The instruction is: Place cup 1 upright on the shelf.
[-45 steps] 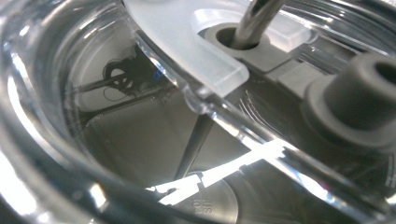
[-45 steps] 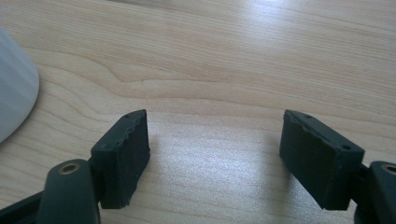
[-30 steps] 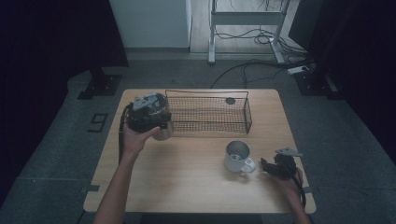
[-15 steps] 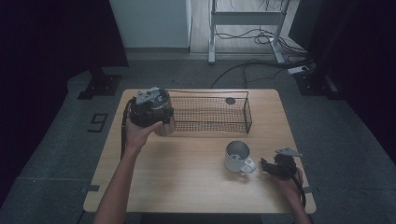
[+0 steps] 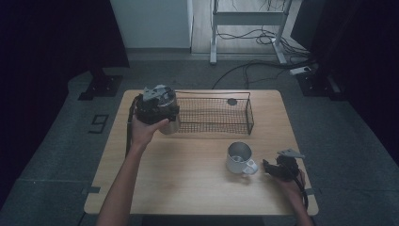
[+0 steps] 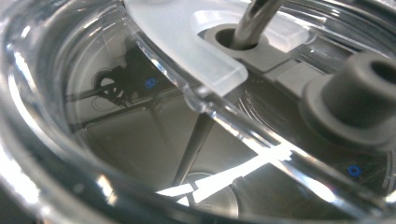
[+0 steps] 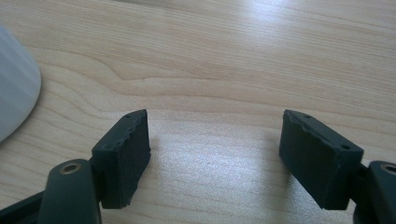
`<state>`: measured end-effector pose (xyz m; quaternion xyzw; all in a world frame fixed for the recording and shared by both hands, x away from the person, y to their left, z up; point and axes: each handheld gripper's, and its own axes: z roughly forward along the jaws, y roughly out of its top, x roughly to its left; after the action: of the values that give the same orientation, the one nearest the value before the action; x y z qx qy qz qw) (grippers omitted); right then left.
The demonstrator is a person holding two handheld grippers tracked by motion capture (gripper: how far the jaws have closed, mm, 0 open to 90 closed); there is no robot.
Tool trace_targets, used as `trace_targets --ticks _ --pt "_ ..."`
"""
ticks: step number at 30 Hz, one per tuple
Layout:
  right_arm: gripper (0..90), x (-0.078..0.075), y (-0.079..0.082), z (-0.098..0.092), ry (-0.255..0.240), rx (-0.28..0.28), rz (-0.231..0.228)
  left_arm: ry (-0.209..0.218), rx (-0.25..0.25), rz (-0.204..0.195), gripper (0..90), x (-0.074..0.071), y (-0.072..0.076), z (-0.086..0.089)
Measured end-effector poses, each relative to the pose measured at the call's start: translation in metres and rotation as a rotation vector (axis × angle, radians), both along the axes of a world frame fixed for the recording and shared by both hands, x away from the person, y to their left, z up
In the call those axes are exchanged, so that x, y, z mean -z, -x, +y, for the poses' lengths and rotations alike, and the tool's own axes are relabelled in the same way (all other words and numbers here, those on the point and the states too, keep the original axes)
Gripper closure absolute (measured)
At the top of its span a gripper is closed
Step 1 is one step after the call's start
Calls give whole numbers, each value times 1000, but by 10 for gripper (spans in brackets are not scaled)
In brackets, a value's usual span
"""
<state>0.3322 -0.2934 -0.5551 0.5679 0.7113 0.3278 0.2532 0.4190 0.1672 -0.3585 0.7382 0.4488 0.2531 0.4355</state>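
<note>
Left gripper (image 5: 157,110) shifted slightly toward black wire basket (image 5: 214,114) since earlier frame, carrying clear glass jar with metal base (image 5: 168,123). Jar hangs near basket's left end, above light wooden table (image 5: 188,174), roughly upright, long axis near vertical, mouth toward gripper. Left gripper view: transparent rim, frosted plastic insert, metal rod inside. Jaws clamped on jar. Right gripper (image 5: 272,168) resting on table beside white mug (image 5: 239,157); jaws apart, nothing between.

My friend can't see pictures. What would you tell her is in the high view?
A person's left gripper holds a clear lidded cup over the left end of a black wire basket on a wooden table. Near the right edge, the right gripper rests open beside a white mug.
</note>
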Motion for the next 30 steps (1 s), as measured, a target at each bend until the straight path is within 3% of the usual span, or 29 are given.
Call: trace_targets --ticks 30 --pt "249 0 1 0 -2 -6 -1 10 8 6 37 -3 -27 -19"
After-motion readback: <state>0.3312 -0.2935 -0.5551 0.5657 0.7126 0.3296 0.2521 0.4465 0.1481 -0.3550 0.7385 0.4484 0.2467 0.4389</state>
